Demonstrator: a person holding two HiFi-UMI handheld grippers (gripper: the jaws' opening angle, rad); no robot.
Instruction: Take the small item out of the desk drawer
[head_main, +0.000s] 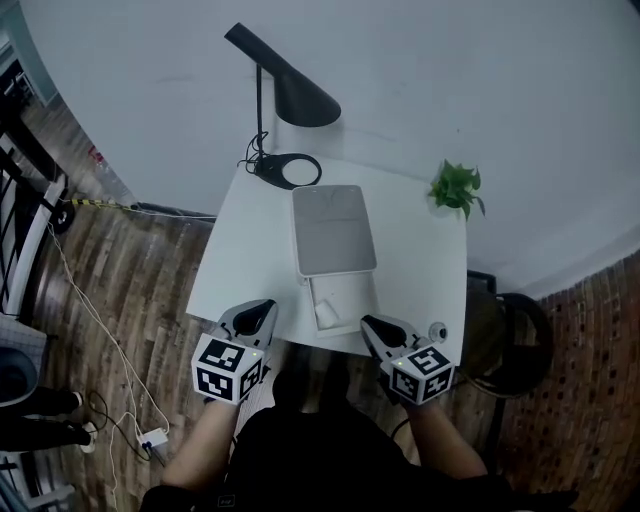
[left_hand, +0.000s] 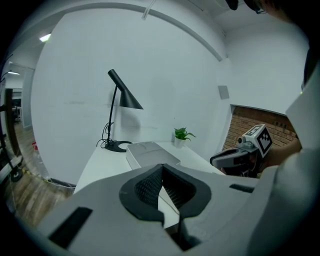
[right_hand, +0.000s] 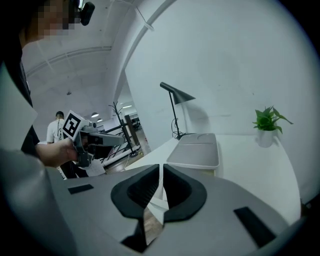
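The small item (head_main: 326, 313) is seen lying in the open drawer (head_main: 352, 288) of the white drawer box (head_main: 334, 230), at the lower centre of the worktop (head_main: 245, 250). The left gripper (head_main: 258, 316) and right gripper (head_main: 373, 327) are held either side of the drawer, not touching it. Both pairs of jaws are closed on nothing.

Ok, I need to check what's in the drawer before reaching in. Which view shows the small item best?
The head view: it looks down into the open drawer, where the small white item lies. Both gripper views show only the top of the drawer box; their own jaws hide the inside.
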